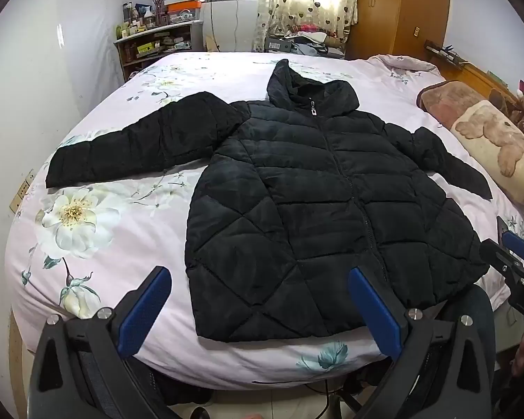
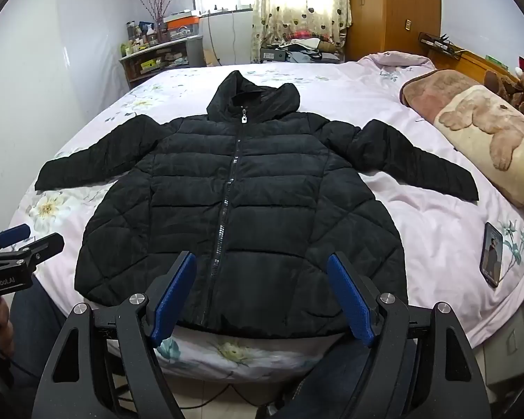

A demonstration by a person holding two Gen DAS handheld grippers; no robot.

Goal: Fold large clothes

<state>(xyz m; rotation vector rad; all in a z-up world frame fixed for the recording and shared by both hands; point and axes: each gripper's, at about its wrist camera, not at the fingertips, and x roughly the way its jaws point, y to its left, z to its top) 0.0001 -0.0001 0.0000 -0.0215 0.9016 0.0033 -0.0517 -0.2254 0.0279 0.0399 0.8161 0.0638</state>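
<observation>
You are holding both tools back off the near edge of the bed [image 2: 436, 209], and neither is gripping anything: the left gripper [image 1: 258, 310] is standing with its blue pads [image 1: 146, 310] spread wide, and the right gripper [image 2: 262, 300] is likewise released, hovering over the hem. The black padded jacket [image 2: 234, 216] is lying face up across the middle of the bed, hem along the near edge, zipper [image 2: 227, 202] closed, both sleeves spread toward the left and right edges, hood [image 2: 251, 94] pointing to the far edge. Risk notes: the shell is looking smooth and slippery, the quilted filling thick and springy, so a shallow pinch is likely to be sliding off or catching only the top layer, and any fold is likely to be puffing open again. The right sleeve [image 2: 426, 164] is ending near the bear-print pillow [image 2: 489, 146]; dragging it could be snagging there. A phone [image 2: 491, 256] is lying by the right edge, where a swung cuff could be knocking it off. The floral sheet is looking loose enough to bunch.
</observation>
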